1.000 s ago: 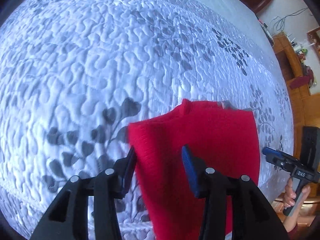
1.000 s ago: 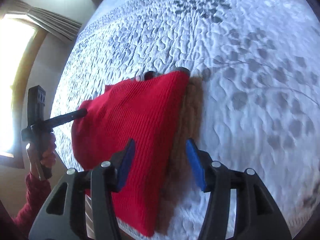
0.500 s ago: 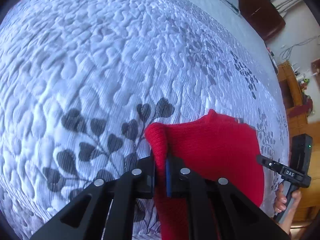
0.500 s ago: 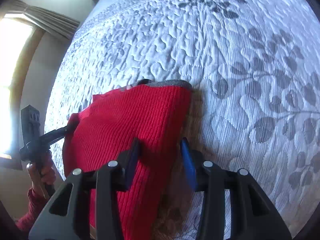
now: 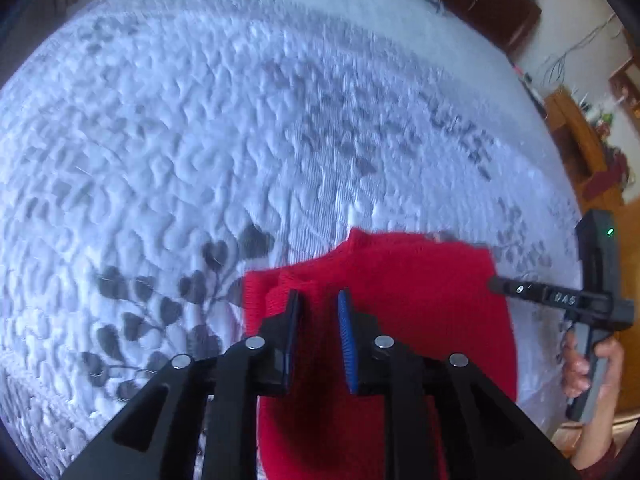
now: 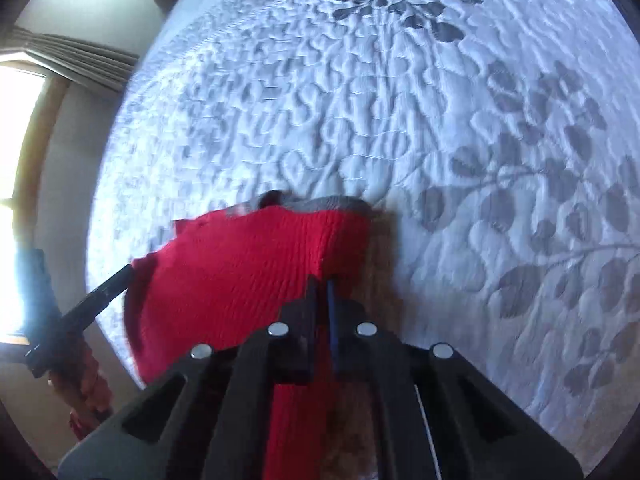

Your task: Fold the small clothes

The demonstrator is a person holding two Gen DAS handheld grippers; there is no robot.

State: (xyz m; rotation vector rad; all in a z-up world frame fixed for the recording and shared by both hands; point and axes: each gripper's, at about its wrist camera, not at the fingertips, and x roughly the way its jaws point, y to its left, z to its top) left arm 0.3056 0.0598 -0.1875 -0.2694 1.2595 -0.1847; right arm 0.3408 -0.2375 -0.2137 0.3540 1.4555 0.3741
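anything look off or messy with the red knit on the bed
Mostly tidy. The red knit garment lies on the quilt, but its left corner is bunched at the left hand-held gripper, and a grey edge peeks out along its far side.

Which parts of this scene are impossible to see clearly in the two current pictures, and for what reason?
- Near end of the red ribbed knitted garment: left wrist view, hidden behind the left claw and cut by the bottom edge.
- Fabric pinched by the right claw: right wrist view, covered by its fingers.
- Grey part at the garment's far edge: motion blur, identity unclear.
- White quilted bedspread with grey leaves: pattern smeared in the left wrist view.
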